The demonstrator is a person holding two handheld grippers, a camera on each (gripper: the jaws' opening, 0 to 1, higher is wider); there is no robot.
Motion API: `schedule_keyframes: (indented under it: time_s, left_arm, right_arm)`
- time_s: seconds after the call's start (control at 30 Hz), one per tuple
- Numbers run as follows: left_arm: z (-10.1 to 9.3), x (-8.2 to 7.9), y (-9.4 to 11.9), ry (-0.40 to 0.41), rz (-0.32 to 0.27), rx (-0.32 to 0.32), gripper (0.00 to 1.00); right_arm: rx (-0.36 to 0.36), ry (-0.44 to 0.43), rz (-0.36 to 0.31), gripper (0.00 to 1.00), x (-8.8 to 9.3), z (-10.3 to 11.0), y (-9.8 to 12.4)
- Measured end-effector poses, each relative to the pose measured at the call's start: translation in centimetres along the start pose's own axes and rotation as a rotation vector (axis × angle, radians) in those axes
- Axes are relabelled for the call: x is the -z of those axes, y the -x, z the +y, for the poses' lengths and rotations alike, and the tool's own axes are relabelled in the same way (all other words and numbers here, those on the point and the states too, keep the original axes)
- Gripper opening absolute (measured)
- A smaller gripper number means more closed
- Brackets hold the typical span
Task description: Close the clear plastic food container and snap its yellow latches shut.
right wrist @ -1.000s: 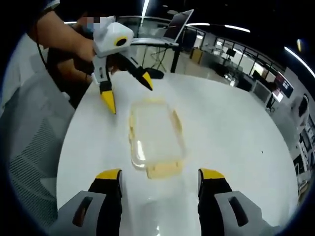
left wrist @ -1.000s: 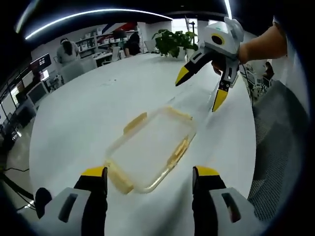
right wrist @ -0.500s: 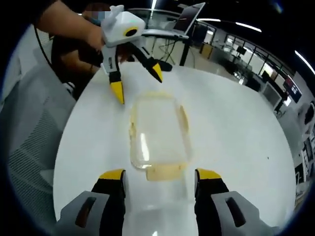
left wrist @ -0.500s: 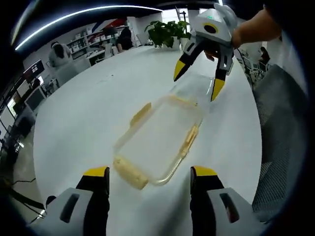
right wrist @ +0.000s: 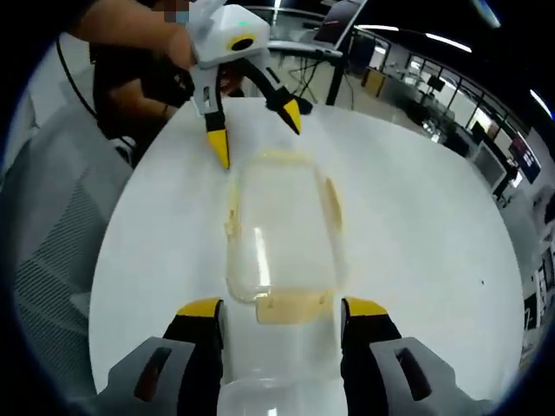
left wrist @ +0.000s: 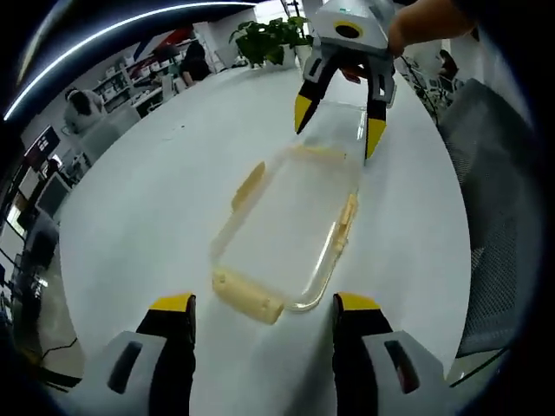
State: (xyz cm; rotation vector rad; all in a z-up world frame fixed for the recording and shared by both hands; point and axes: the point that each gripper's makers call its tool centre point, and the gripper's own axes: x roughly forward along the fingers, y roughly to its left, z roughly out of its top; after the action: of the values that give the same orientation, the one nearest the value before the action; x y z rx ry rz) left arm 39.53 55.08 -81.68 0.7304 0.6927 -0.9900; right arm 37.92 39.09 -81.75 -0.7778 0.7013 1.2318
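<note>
Clear rectangular plastic food container with pale yellow latches (left wrist: 290, 230) lies centre frame on round white table (left wrist: 156, 191), long axis running lower left to upper right, from left gripper (left wrist: 260, 308) toward right gripper (left wrist: 336, 130).

Each gripper faces one short end; both jaw pairs spread wide, holding nothing.

Right gripper view: near end latch (right wrist: 290, 306) sits just ahead of right gripper (right wrist: 282, 310); left gripper (right wrist: 257, 132) hovers at far end.

Judgement: each end latch is nearest its facing gripper.

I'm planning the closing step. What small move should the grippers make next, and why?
Probably lower both open hand-held grippers onto the end latches. The right hand-held gripper already straddles the near yellow latch of the clear container; the left hand-held gripper hovers at the far end.
</note>
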Motion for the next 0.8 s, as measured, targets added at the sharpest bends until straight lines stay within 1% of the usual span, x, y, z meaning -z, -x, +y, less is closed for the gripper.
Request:
schedule_keyframes:
  time_s: [0.13,0.2,0.27,0.3,0.43,0.5,0.57,0.73,0.8]
  left_arm:
    - [0.5,0.1,-0.2,-0.099,0.029,-0.006,0.62]
    - [0.3,0.3,-0.3,-0.119,0.042,0.02,0.61]
    - [0.6,0.6,-0.4,-0.162,0.064,0.029,0.6]
    - [0.6,0.5,-0.4,-0.167,0.061,0.035,0.6]
    - [1.1,0.3,-0.5,-0.189,0.079,0.052,0.6]
    - [1.0,0.3,-0.6,-0.22,0.084,0.08,0.6]
    - [1.0,0.5,-0.6,-0.253,0.104,0.107,0.59]
    - [1.6,0.1,-0.7,-0.297,0.117,0.132,0.57]
    - [1.5,0.2,-0.8,-0.324,0.131,0.164,0.55]
  right_arm:
    - [-0.005,0.003,0.001,0.51,-0.1,-0.2,-0.1]
    - [-0.007,0.004,0.01,0.51,0.1,-0.3,-0.3]
    - [-0.012,0.003,0.009,0.51,0.0,-0.3,-0.3]
    - [-0.016,0.0,0.012,0.51,0.0,-0.4,-0.4]
    - [-0.027,-0.002,0.017,0.51,-0.1,-0.3,-0.7]
    - [-0.034,-0.008,0.028,0.51,0.0,-0.3,-0.9]
    - [-0.04,-0.006,0.033,0.51,-0.1,-0.3,-1.0]
    - [-0.057,-0.018,0.043,0.51,0.1,-0.3,-1.0]
    - [-0.061,-0.015,0.05,0.51,0.2,-0.4,-1.1]
